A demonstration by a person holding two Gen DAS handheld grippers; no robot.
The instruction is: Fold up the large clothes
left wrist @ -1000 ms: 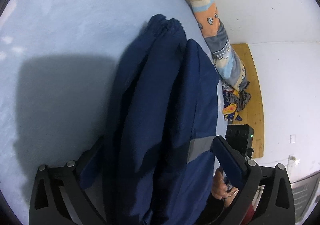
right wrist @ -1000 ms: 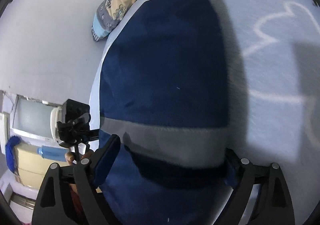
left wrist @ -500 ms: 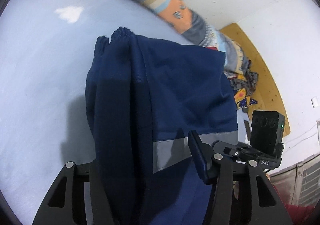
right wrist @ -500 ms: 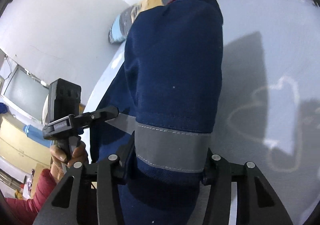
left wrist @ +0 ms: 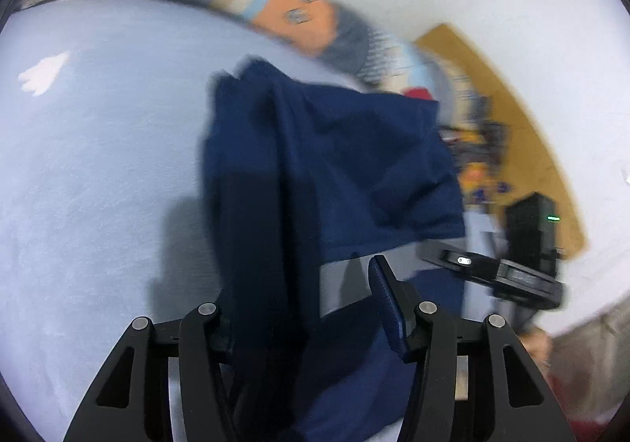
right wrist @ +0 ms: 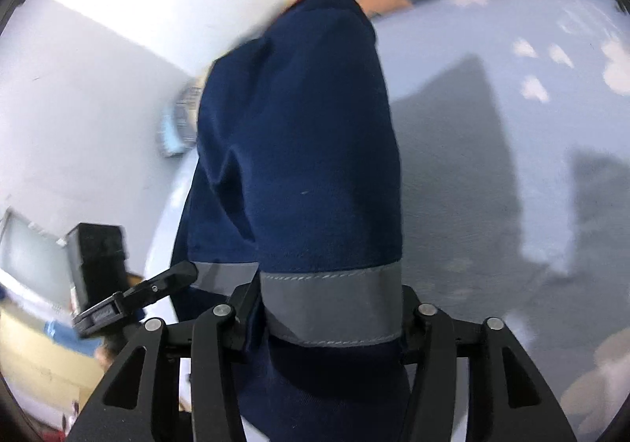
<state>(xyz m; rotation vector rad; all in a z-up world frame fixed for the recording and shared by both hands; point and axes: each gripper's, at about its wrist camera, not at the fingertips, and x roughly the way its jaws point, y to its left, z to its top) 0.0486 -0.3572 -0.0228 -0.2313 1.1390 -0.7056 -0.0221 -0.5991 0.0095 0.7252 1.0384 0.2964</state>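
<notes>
Navy cloth with a grey reflective band (right wrist: 330,308) fills the middle of both wrist views: the large garment (left wrist: 334,174) hangs lifted by its banded edge, its far end trailing down onto the pale blue bed sheet (left wrist: 98,166). A scrap of red (left wrist: 417,92) shows at that far end. The left gripper (left wrist: 303,324) is clamped on a thick bunch of folds, its fingers narrow around the cloth. The right gripper (right wrist: 330,320) pinches the band itself, its fingers closed against either side of the fabric.

Compared with a second ago, both grippers have risen and swung: the garment then lay long and nearly flat along the bed, and now it drapes steeply, with the wall and patterned quilt (left wrist: 299,21) tipped into view. Motion blur suggests the lift is ongoing. That likely means the banded end is being carried over toward the far end, to lay one half upon the other.

Beyond the bed, in the right wrist view, a screen (right wrist: 31,257) stands on pale furniture at the left.
</notes>
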